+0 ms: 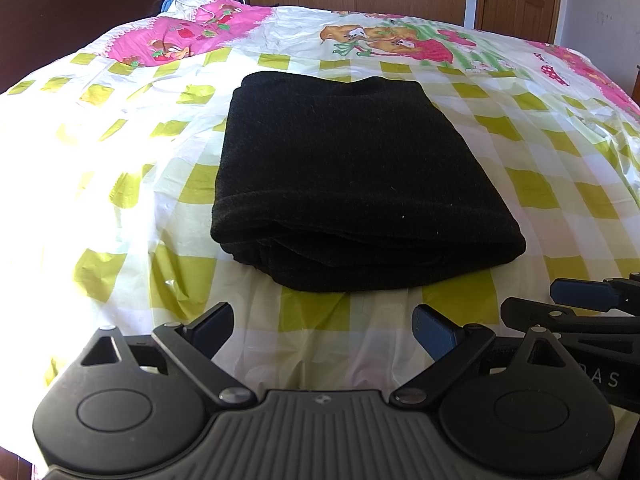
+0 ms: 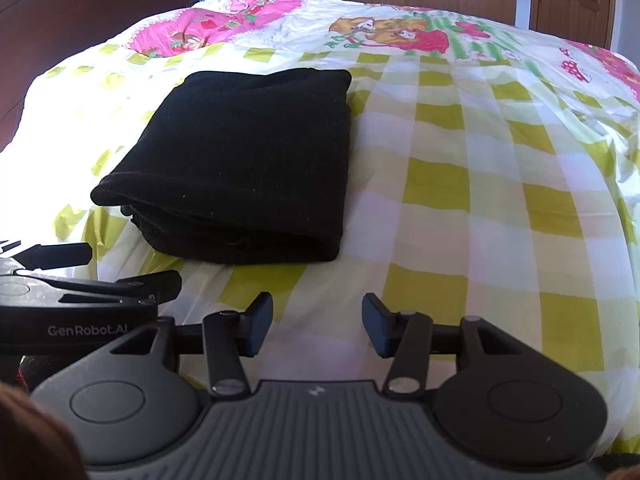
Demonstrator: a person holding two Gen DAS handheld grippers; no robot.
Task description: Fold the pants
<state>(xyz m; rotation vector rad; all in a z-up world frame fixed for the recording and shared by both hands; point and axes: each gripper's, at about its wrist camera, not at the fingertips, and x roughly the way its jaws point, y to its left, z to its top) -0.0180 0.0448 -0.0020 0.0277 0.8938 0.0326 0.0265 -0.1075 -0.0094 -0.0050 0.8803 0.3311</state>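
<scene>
My left gripper (image 1: 323,330) and right gripper (image 2: 317,324) hover with jaws wide and empty, near the folded pants (image 1: 352,176) on the bed (image 1: 520,200)

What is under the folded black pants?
The pants lie on the checked bedsheet, which shows all round them. Their own folded layers show at the near edge; anything beneath the stack is covered.

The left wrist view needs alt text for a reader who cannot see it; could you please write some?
Black pants lie folded into a thick rectangle on a bed with a green-and-white checked sheet. Below them, the left gripper is open and empty, short of the fabric. The right gripper shows at the right edge.
</scene>
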